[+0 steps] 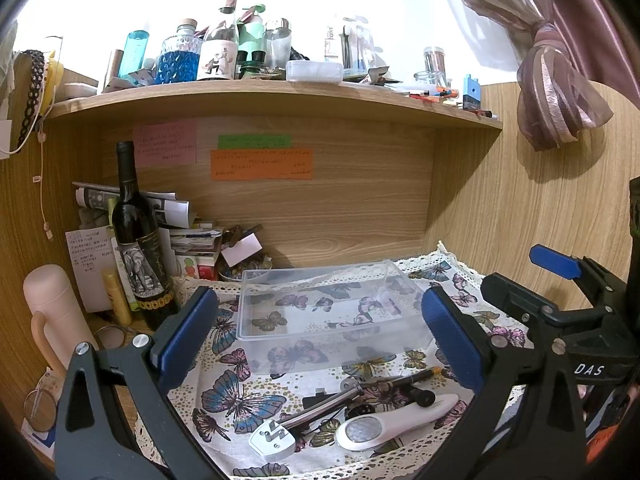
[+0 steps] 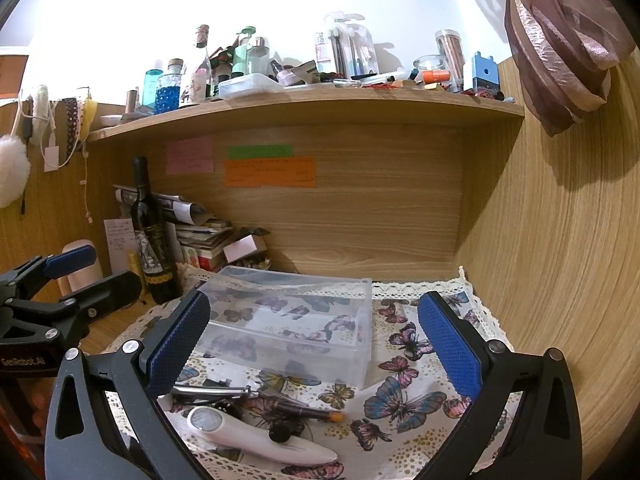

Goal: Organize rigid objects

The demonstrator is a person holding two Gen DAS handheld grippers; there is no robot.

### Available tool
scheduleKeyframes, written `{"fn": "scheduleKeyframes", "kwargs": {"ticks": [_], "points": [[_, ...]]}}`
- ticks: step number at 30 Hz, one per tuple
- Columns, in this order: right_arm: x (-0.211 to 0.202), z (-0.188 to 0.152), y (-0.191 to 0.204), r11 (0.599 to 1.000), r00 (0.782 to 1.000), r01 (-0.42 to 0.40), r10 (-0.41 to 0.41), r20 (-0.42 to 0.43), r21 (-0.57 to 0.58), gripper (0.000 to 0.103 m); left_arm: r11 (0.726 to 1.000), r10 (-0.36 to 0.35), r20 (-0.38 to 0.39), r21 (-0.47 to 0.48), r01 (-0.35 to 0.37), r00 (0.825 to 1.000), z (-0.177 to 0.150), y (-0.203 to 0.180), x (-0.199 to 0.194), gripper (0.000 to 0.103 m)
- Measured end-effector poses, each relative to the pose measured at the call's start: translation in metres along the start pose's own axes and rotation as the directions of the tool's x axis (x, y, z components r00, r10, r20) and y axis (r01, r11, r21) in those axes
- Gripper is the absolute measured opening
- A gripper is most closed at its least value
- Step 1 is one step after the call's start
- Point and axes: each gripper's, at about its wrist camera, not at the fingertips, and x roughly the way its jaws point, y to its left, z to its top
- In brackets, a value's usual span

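Hovering wide open, the left gripper (image 1: 320, 336) holds nothing, and the right gripper (image 2: 314, 340) is spread wide and empty too. Both hang just above the butterfly cloth (image 2: 404, 400) on the worktop, and each points at the clear box (image 1: 320, 312).

It looks like the job is only starting. The box has nothing in it yet, and the little things lie in a heap in front of the box, on the side near the grippers.

In that heap are a white plug (image 1: 272, 438), a white wand with a round silver end (image 1: 384, 424), a thin metal rod (image 1: 332, 400) and a dark pen with an orange tip (image 2: 308, 410). They touch and cross each other.

The next move, I think, is to drop one gripper down on one thing, close on it, and lift it into the box. The wand lies on top and mostly free, so it looks easiest. The rod and pen are thin and could slip or drag their neighbors.

The box is see-through, hard plastic, with no lid. Behind the box, to the left, stands a dark bottle (image 1: 136, 240).
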Motion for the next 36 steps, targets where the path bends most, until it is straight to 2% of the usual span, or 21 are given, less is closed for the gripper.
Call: {"fn": "scheduleKeyframes", "kwargs": {"ticks": [8, 15, 18, 21, 22, 27, 36], "points": [[0.001, 0.0, 0.002, 1.0, 1.0, -0.015, 0.015, -0.006, 0.003, 0.103, 1.0, -0.005, -0.003, 0.001, 0.005, 1.0, 0.002, -0.003, 0.002, 0.103], [0.006, -0.002, -0.002, 0.997, 0.996, -0.074, 0.075, -0.04, 0.023, 0.103, 1.0, -0.006, 0.002, 0.0, 0.006, 1.0, -0.001, -0.003, 0.0, 0.103], [0.009, -0.005, -0.003, 0.997, 0.995, -0.077, 0.078, -0.056, 0.016, 0.098, 1.0, -0.006, 0.001, -0.012, 0.006, 1.0, -0.004, 0.003, 0.001, 0.103], [0.015, -0.01, -0.006, 0.996, 0.992, -0.09, 0.092, -0.085, 0.022, 0.091, 1.0, -0.009, -0.031, -0.021, 0.008, 0.999, -0.005, 0.009, 0.005, 0.082], [0.017, -0.011, -0.007, 0.995, 0.991, -0.095, 0.096, -0.097, 0.023, 0.09, 1.0, -0.01, -0.042, -0.023, 0.009, 0.999, -0.006, 0.011, 0.006, 0.081], [0.028, -0.025, -0.011, 0.995, 0.981, -0.101, 0.102, -0.163, 0.014, 0.08, 0.999, 0.024, -0.088, -0.032, -0.027, 0.996, -0.019, 0.023, 0.013, 0.081], [0.051, -0.058, -0.017, 0.991, 0.94, -0.128, 0.134, -0.314, 0.038, 0.078, 0.992, 0.1, -0.239, -0.054, -0.116, 0.966, -0.059, 0.056, 0.029, 0.081]]}}
